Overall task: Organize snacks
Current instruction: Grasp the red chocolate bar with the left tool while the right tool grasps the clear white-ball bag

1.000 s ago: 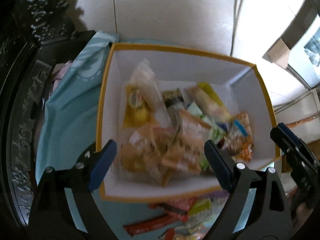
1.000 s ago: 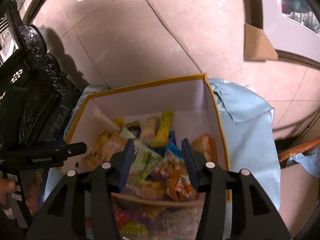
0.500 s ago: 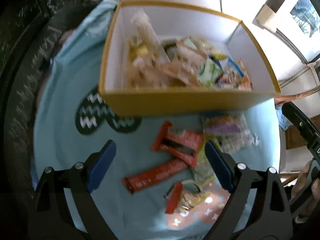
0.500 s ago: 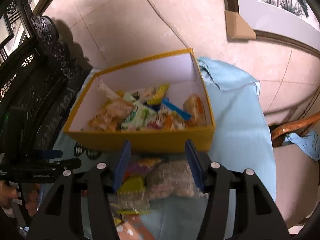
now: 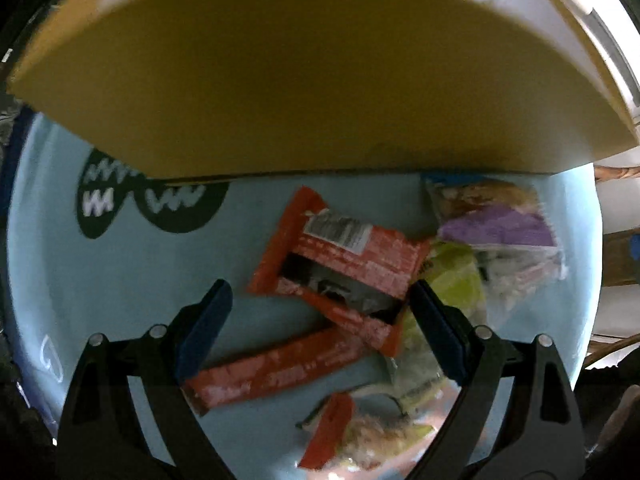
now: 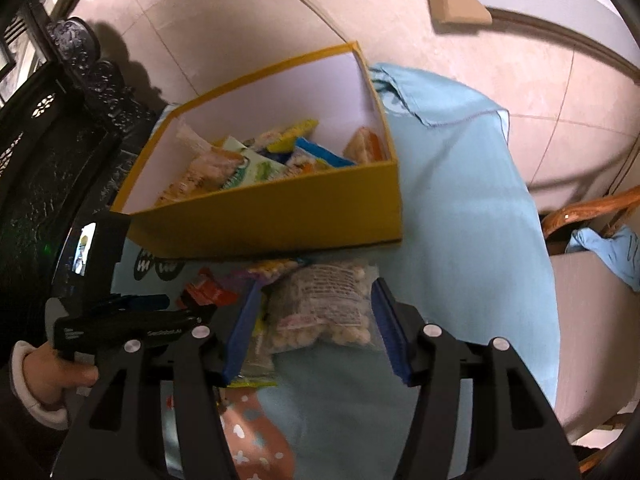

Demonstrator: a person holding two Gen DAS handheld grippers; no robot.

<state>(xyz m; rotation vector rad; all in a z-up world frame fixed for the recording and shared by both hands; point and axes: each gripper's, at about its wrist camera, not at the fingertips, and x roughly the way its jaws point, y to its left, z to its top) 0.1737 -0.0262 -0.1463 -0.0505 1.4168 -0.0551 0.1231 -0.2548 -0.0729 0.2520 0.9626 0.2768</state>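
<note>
Yellow box [image 6: 280, 212] of snack packets [image 6: 256, 160]

Floor [image 6: 256, 36]: large pale beige tiles with thin grout lines, glossy, reflecting a light patch at upper left. Ahead and left of the tool: dark carved wooden furniture [image 6: 60, 128] with openwork panels. Ahead and right: a pale curved base [image 6: 560, 12] with a small cardboard box [image 6: 452, 0] against it. Right of the tool: a wooden chair [image 6: 588, 212] with a blue cloth [image 6: 608, 252] draped over its seat.
</note>
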